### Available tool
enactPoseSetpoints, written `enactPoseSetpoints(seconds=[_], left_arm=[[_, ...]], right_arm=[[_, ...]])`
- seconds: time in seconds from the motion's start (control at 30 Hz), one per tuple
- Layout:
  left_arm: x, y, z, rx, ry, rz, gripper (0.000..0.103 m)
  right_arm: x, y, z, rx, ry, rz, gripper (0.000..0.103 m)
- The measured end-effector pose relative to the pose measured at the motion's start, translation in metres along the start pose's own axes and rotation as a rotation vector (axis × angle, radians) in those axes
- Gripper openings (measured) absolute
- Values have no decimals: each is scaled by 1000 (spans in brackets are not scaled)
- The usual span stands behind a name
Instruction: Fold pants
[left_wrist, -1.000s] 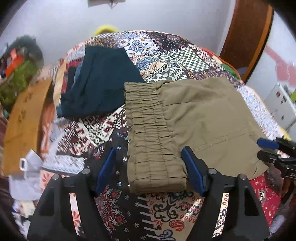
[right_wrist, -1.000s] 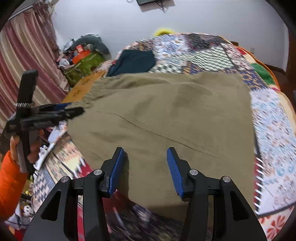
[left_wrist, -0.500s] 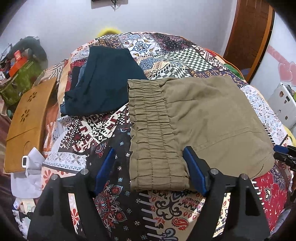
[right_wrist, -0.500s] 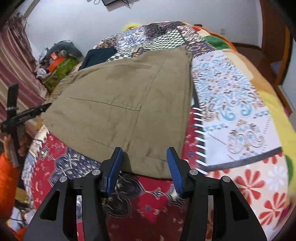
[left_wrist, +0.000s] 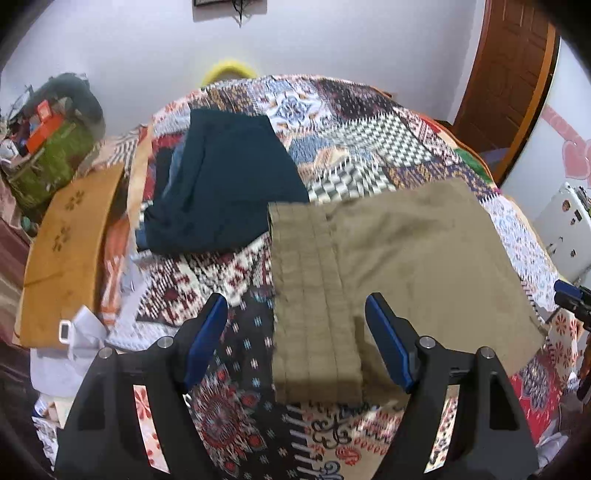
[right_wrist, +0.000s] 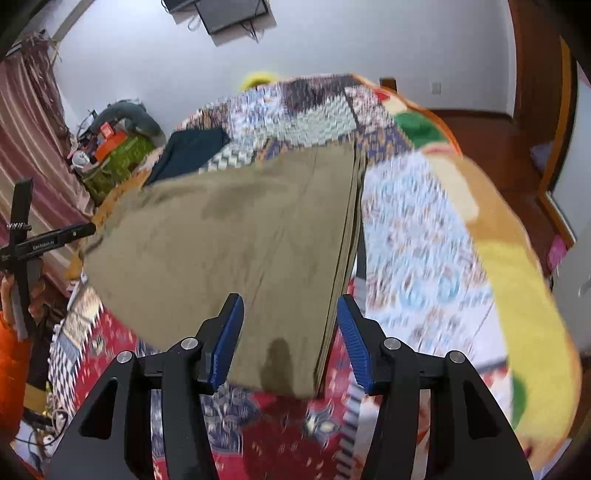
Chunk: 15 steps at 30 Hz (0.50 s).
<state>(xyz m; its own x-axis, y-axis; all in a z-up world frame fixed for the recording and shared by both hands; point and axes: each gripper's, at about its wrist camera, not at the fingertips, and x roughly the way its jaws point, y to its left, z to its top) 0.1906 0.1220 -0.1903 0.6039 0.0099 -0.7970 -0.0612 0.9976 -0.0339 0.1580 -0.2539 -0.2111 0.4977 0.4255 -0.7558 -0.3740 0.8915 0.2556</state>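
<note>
Both claws gape wide over folded pants (left_wrist: 406, 258), holding nothing.

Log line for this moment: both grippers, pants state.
left gripper: open, over elastic waistband | right gripper: open, over opposite end | folded olive-khaki cloth pants: flat on patchwork quilt, not gripped

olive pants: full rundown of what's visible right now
The olive pants are a woven, cotton-looking khaki garment, folded into a flat, roughly rectangular stack on the patchwork bedspread. The gathered elastic waistband lies nearest the left tool; stacked folded edges show by the right tool. Both tools are open and hold nothing. A far corner meets the dark navy garment.
</note>
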Motion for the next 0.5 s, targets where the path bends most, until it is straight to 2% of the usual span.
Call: enactPoseSetpoints(seconds=[0.23, 0.5], left_arm=[[8, 2, 38, 14, -25, 38, 77], [48, -1, 69, 27, 13, 47, 78]], right_arm=[[10, -6, 42, -31, -55, -11, 51], [41, -25, 90, -52, -83, -30, 59]])
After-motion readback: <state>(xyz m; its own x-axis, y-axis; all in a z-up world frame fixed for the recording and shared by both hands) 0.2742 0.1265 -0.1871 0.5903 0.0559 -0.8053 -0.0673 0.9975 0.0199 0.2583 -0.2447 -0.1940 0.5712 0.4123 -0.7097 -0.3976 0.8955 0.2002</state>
